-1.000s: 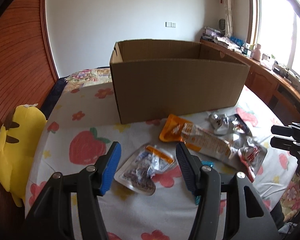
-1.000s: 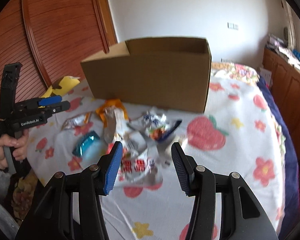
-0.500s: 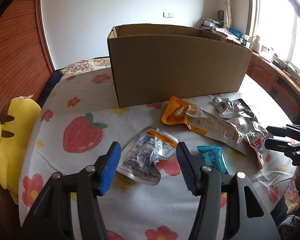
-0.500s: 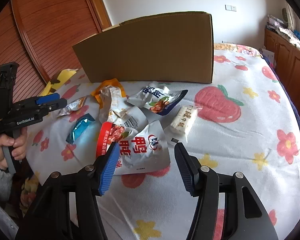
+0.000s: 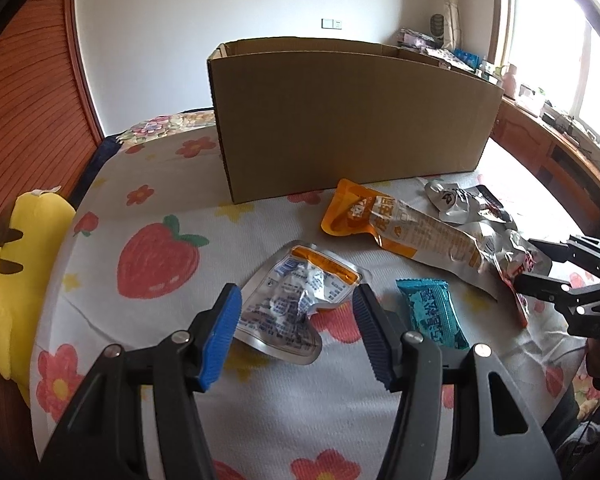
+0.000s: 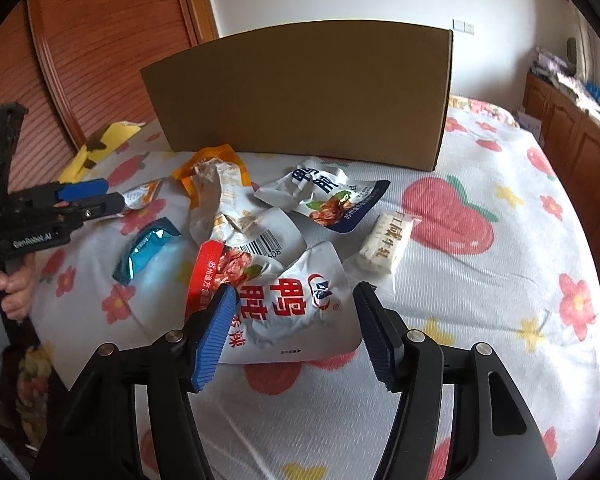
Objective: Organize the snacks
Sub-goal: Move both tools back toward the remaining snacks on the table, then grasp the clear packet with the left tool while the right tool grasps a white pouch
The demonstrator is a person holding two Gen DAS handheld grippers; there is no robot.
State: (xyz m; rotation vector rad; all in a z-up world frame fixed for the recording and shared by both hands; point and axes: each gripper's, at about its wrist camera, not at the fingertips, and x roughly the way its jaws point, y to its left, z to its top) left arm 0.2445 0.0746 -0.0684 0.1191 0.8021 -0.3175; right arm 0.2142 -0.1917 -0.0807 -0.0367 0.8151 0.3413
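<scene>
Opening my right gripper (image 6: 292, 320) jaws, nothing clamped; red-and-white pouch (image 6: 284, 304) between tips, long axis toward 12 o'clock; left gripper (image 5: 296, 330) half-open, empty

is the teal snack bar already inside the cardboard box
No, the teal snack bar lies on the bedspread in front of the cardboard box, right of a silver pouch.

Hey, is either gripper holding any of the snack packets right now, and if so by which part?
Nothing held: left gripper open, right gripper opening over the silver pouch.
</scene>
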